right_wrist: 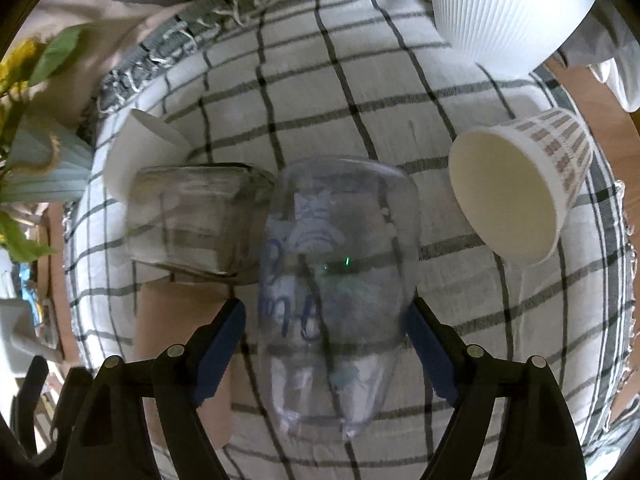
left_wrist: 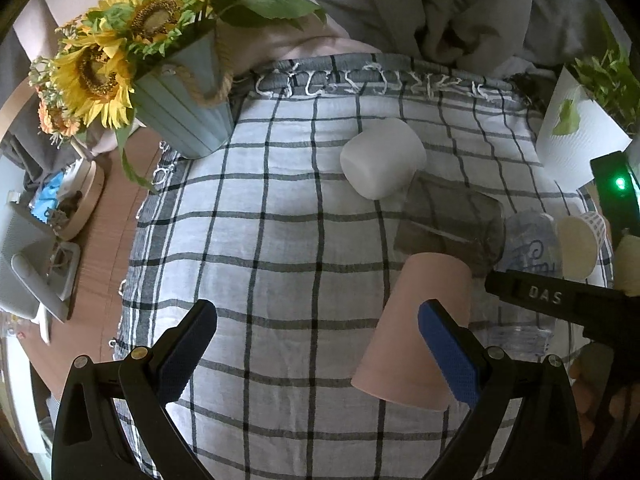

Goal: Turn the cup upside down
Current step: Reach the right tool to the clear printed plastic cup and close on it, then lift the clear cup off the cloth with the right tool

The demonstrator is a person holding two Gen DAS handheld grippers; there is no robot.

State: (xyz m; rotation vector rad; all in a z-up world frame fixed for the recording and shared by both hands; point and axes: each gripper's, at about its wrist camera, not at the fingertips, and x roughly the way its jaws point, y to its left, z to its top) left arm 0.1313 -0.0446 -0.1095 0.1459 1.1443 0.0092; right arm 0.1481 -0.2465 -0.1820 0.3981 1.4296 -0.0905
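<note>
Cups number five on the checked cloth (left_wrist: 280, 240) covering your counter. Left wrist view: your left gripper (left_wrist: 318, 354) stands apart and empty, the upside-down pink tapered cup (left_wrist: 416, 328) against its right finger; beyond lie a white cup (left_wrist: 382, 158) and a smoky square glass (left_wrist: 448, 220). Right wrist view: your right gripper (right_wrist: 326, 350) straddles the clear printed plastic cup (right_wrist: 340, 280), apparently not yet clamped; a patterned paper cup (right_wrist: 520, 184) lies nearby. You probably close, lift, then invert.

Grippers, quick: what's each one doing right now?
Left gripper: open, holding nothing, the pink cup behind its right finger.
Right gripper: open around the clear plastic cup; contact unclear.
</note>
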